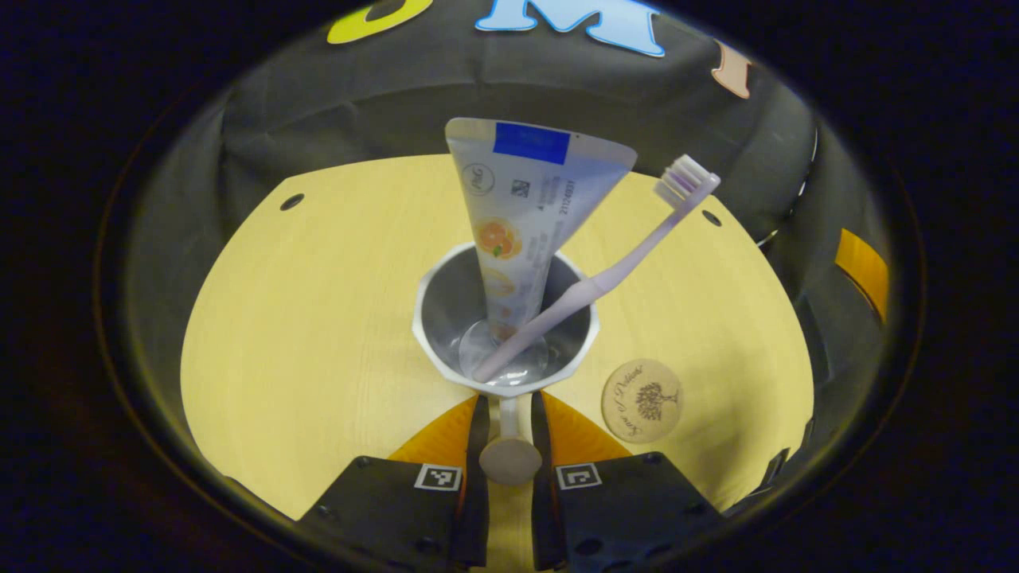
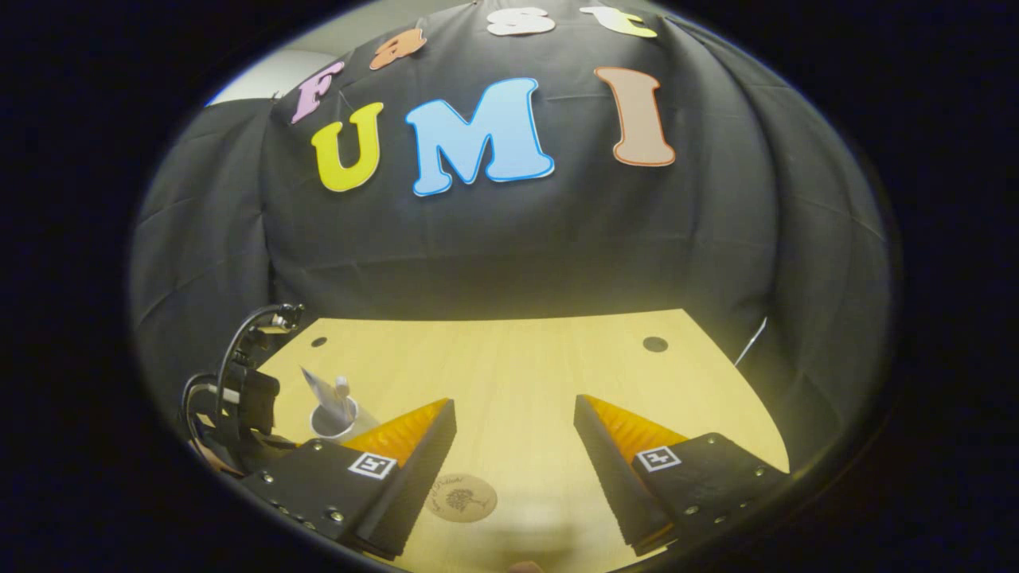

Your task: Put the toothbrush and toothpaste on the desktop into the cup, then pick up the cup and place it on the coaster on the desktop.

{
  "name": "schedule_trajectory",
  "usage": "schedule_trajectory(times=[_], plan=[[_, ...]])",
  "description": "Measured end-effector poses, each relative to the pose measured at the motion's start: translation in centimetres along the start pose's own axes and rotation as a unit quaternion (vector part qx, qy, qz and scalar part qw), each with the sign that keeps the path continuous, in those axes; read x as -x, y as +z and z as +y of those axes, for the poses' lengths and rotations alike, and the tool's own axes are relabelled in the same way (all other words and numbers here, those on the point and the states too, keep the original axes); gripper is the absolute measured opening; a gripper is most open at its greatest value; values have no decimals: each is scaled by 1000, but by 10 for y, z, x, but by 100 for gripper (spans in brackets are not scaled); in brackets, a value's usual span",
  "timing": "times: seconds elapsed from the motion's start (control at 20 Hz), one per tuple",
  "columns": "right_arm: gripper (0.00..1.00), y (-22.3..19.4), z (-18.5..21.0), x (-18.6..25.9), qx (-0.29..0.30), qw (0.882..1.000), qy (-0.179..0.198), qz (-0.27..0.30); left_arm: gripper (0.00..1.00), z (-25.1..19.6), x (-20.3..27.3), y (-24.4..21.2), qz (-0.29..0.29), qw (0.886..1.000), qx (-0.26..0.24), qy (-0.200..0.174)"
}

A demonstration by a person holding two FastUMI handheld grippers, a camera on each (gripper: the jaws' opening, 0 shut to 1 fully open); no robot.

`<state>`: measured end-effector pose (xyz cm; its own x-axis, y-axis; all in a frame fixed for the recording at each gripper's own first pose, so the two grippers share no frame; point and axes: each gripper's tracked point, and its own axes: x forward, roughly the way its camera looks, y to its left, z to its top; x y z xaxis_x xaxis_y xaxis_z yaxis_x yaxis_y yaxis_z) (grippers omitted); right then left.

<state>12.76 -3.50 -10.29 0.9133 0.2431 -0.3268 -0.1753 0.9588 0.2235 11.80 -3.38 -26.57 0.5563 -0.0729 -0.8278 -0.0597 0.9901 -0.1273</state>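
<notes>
Standing on the desk (image 1: 318, 318), the cup (image 1: 505, 318) held the toothpaste (image 1: 517, 207) and toothbrush (image 1: 605, 278); its base was hidden. The left claw (image 1: 509, 434) was clenched on the cup's handle (image 1: 509, 446), the coaster (image 1: 642, 399) just right. The right claw (image 2: 513, 434) hung released, cup far left, coaster partly hidden behind one finger.

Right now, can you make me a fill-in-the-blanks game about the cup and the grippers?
1. The toothbrush and toothpaste tube stand inside the ____.
2. The left gripper is shut on the cup's ____.
3. The right gripper's jaws are ____.
4. The round wooden coaster lies on the ____.

Missing words: cup; handle; open; desktop
</notes>
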Motion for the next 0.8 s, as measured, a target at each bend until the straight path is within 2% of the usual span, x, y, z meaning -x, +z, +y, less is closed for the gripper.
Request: schedule_trajectory(times=[0.4, 0.5, 0.6, 0.8], plan=[[94, -8, -26, 14, -18, 1000, -4, 1, 29, -50, 16, -12, 2, 999, -22, -34], [94, -11, -33, 18, -25, 1000, -5, 2, 29, -76, 21, -20, 7, 999, -29, -41], [94, -12, -41, 23, -25, 1000, -10, 1, 29, -103, 21, -26, 12, 998, -34, -44], [93, -15, -55, 33, -14, 1000, -18, -1, 28, -120, 16, -36, 23, 998, -48, -43]])
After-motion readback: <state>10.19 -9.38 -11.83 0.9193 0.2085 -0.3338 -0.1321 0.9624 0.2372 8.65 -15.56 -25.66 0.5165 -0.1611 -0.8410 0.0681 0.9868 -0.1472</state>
